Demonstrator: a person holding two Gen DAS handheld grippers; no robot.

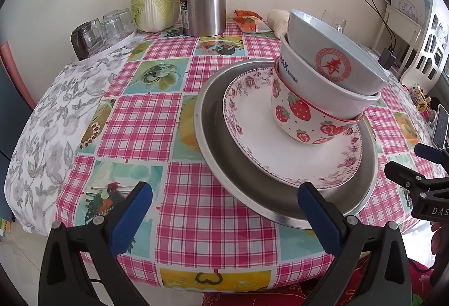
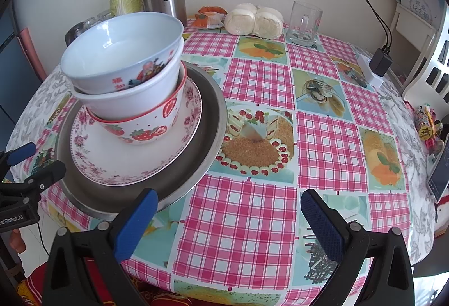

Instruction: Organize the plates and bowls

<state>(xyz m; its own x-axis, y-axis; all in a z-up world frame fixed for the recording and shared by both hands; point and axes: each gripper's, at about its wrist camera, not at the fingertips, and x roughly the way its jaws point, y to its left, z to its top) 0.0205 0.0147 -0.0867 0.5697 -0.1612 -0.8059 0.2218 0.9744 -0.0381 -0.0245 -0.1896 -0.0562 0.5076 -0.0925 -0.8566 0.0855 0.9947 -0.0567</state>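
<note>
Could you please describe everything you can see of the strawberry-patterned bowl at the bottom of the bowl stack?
The strawberry bowl looks like glazed ceramic: white, printed with red strawberries, green leaves and small red dots, with a thin red rim. It stands upright on the floral plate, toward the plate's far side, and that plate lies inside the metal tray. A plain white bowl is nested in it, hiding its interior, and tilts slightly. Neither tool touches it.
</note>
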